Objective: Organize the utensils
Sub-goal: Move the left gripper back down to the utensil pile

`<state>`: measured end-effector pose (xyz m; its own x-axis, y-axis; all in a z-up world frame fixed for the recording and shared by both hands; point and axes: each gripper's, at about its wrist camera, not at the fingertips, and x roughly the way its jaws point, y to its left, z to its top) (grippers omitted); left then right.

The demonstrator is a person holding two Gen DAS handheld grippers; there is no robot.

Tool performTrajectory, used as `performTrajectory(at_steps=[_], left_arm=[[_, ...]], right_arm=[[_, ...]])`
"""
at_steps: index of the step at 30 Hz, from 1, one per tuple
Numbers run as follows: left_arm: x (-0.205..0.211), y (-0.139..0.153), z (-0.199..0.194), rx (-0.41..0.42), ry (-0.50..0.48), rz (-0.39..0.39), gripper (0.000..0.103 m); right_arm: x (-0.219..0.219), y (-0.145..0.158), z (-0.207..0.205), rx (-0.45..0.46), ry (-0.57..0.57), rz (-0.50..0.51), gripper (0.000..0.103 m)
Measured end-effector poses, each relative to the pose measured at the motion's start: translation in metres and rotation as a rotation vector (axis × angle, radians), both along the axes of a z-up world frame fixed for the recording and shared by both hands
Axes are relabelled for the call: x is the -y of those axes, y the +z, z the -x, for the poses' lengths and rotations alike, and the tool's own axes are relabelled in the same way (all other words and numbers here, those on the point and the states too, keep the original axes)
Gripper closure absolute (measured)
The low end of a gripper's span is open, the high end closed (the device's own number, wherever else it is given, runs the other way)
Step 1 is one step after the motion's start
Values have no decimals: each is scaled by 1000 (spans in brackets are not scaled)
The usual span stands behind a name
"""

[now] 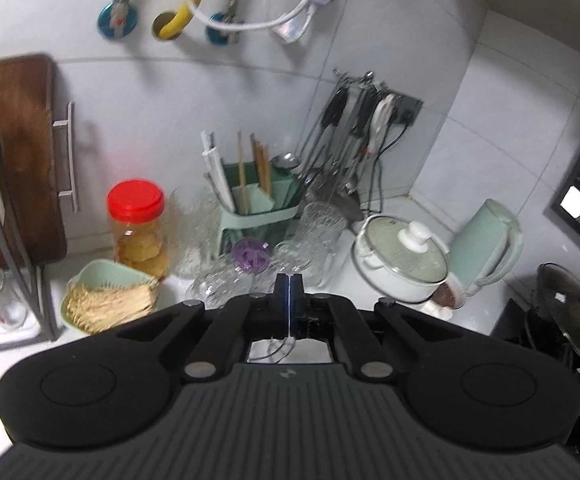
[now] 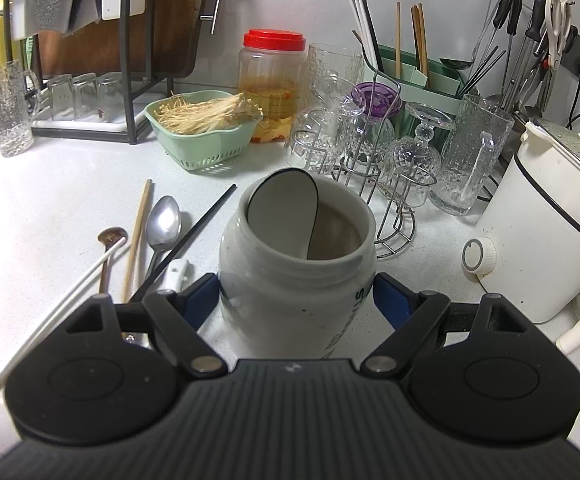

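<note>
My right gripper (image 2: pixel 294 294) is shut on a grey-white ceramic jar (image 2: pixel 290 280) that stands upright on the white counter (image 2: pixel 50 200); its blue pads (image 2: pixel 198 294) press on both sides. A white spoon with a dark rim (image 2: pixel 282 204) leans inside the jar. Left of the jar lie a metal spoon (image 2: pixel 164 220), a wooden chopstick (image 2: pixel 138 232), a black chopstick (image 2: pixel 194 232), a white chopstick (image 2: pixel 62 292) and a small brown spoon (image 2: pixel 112 236). My left gripper (image 1: pixel 289 286) is shut, with nothing visible between its fingers, held above the glasses in front of the green utensil holder (image 1: pixel 258 200).
Behind the jar stand glasses on a wire rack (image 2: pixel 370 152), a red-lidded jar (image 2: pixel 272 80), a green basket of enoki mushrooms (image 2: pixel 202 124) and the utensil holder (image 2: pixel 430 76). A white cooker (image 2: pixel 542 216) is at the right, a dish rack (image 2: pixel 82 60) at the left. Tools hang on the wall (image 1: pixel 354 120).
</note>
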<state>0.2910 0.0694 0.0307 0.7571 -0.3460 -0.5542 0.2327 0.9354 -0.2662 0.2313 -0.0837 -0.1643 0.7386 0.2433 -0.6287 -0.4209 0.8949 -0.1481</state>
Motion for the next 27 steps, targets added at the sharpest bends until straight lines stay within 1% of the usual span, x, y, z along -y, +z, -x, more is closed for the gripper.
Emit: performTrajectory(at_steps=[2,5,10,13,16,18,22,27], left_arm=[[-5,-13,-4,-28,22,-4,103],[-18,-42,-13,-114,46,16,103],[-35,-90,-20,-232,76,6,103],[-45,-114,-20,-283,87,-12,102],[-54,-137,-22,-338,86,17,102],[-57,-152,-24,-369,73,30,102],[-57,-179,-26,-427,58,13,102],[-66,-206,-34,-466,97,-3,101]], right_arm=[[0,0,0,2,0,-1,17],[1,0,0,3,0,-3,17],[2,0,-1,4,3,-8,17],[2,0,-2,5,-3,-10,17],[3,0,-2,7,-13,-11,17],[5,0,-3,7,-24,-12,17],[10,-1,-3,12,-45,-18,18],[14,-2,-4,14,-64,-19,18]])
